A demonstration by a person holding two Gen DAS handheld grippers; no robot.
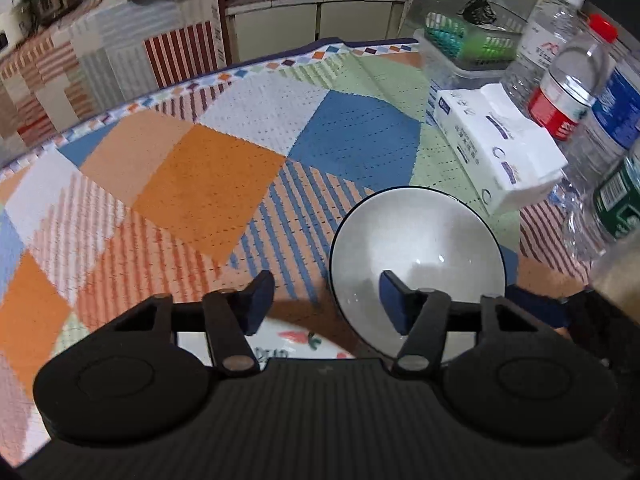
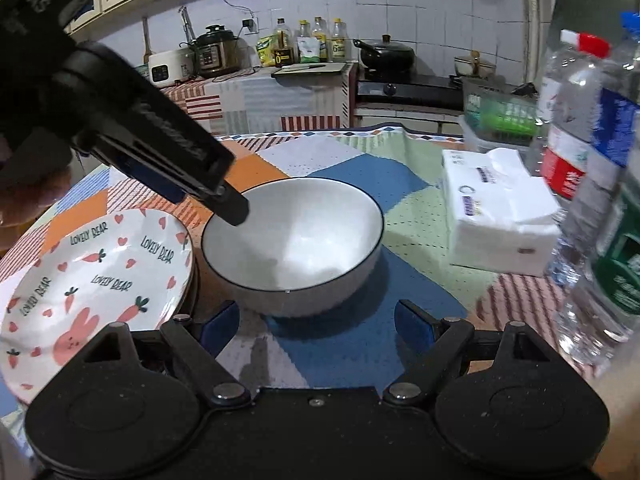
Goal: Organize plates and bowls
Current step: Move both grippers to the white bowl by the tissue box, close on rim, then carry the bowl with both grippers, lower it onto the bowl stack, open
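The left gripper point(image 1: 326, 300) is spread wide, and one blue-padded finger point(image 1: 394, 300) hangs inside the round grey-white ceramic bowl with a thin dark rim point(image 1: 416, 252) while the other sits outside its wall, so the rim lies between the pads with nothing pinched yet. The right wrist view shows the same tool point(image 2: 234, 210) reaching down over the bowl's near-left edge. The right gripper point(image 2: 316, 326) is also spread, hanging low just in front of the bowl point(image 2: 296, 240), which stands upright on the patchwork tablecloth point(image 2: 352, 344) directly ahead of both tools.

The bowl looks glazed, stiff and fairly heavy for its size, probably slick and liable to chip if knocked. Its thin rim is the natural place to grip, one pad inside and one outside, closed firmly so it does not swing or slip.

Just to the left of the right gripper, almost touching the bowl, lies a white round plate printed with rabbits, carrots and hearts point(image 2: 92, 280), apparently on top of another plate. To the right sit a white soft pack of tissues point(image 2: 500, 220) and, further right, several clear plastic water bottles point(image 2: 576, 120). These could topple if the bowl is swung rightwards; the plate crowds the left side.
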